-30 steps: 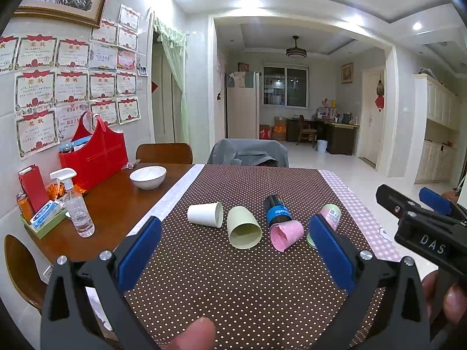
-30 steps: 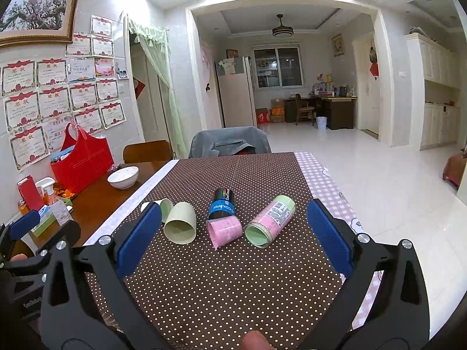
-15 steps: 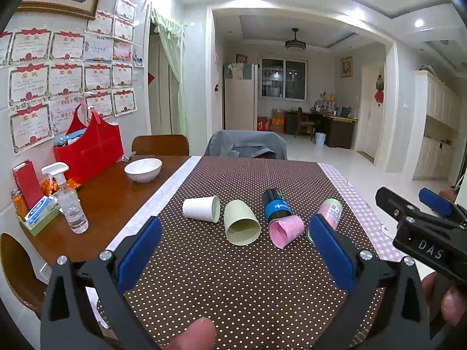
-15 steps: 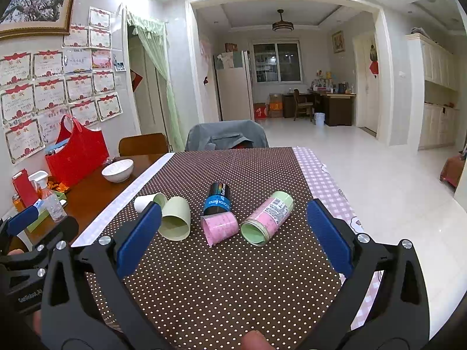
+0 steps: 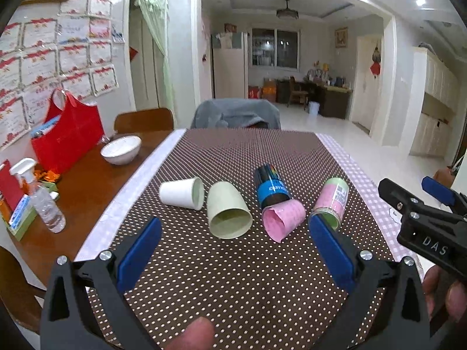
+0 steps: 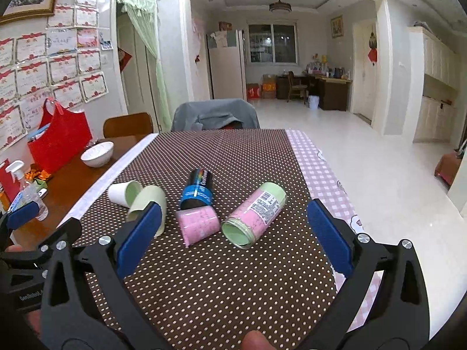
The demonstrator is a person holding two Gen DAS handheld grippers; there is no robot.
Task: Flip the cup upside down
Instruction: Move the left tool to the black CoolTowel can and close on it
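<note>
Right now five cups lie tipped on the table [image 5: 233,277]: white cup [image 5: 181,193], green cup [image 5: 229,214], pink cup [image 5: 283,218]. Both the left tool [image 5: 230,250] and right tool [image 6: 230,237] hang wide open, empty, ready to grab one.

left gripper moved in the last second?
Yes. The left gripper has advanced toward the table: the pale green cup and white bowl look larger and nearer.
</note>
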